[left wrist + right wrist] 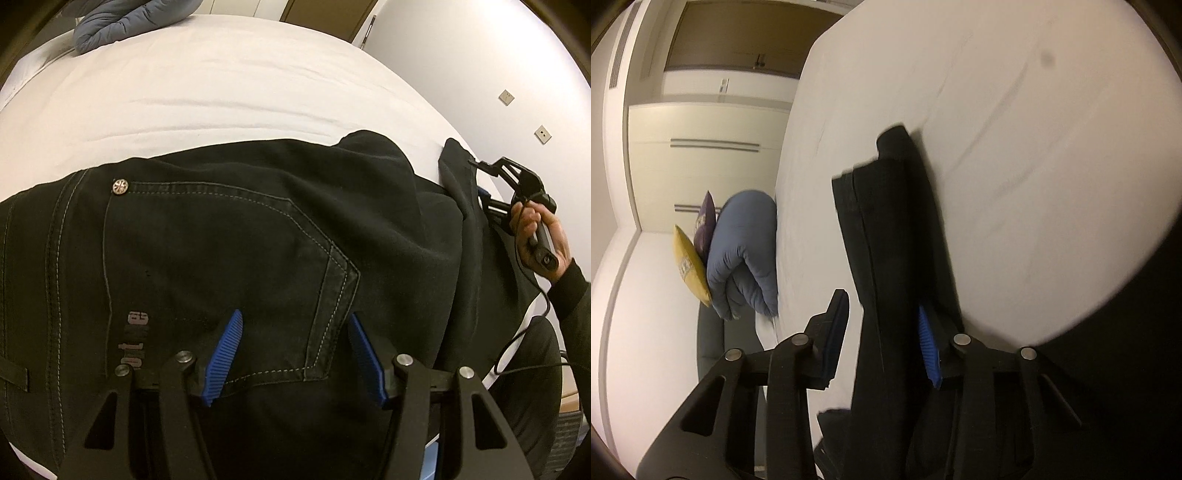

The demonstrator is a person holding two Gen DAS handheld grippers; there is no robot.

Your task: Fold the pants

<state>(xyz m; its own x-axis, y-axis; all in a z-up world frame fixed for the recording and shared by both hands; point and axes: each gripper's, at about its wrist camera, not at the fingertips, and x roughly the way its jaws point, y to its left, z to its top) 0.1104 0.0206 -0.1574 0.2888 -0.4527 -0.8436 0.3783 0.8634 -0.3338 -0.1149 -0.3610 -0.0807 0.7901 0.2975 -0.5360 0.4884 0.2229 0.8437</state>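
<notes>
1. Black denim pants (229, 236) lie across the near edge of the white bed (221, 92), seat side up, with a back pocket (229, 258) and one metal rivet (120, 186) showing at that pocket's corner.

2. Over that pocket the left gripper (295, 328) hovers with its blue pads (225, 354) spread wide apart, holding nothing. Whether the tips touch the cloth cannot be told.

3. Off to the right of the pocket, at the far end of the garment, the right gripper (886, 328) has a doubled leg of the pants between its fingers. One pad lies against the cloth and the other stands off from it, so the jaws look parted rather than clamped. The right-wrist view is blurred, so I judge this loosely.

4. Step in hand, as I read it: carrying the leg end over toward the pocket. To do it well, close fully on both layers before lifting, keep the hem edges matched, and let the left gripper press the waist area down so the seat does not drag.

5. Count: one pair of pants, two grippers, one hand (535, 236) visible, one blue quilt (746, 254) rolled at the bed's far side from the pocket, and two cushions beside it, one yellow (690, 266) and one purple (708, 221).
</notes>
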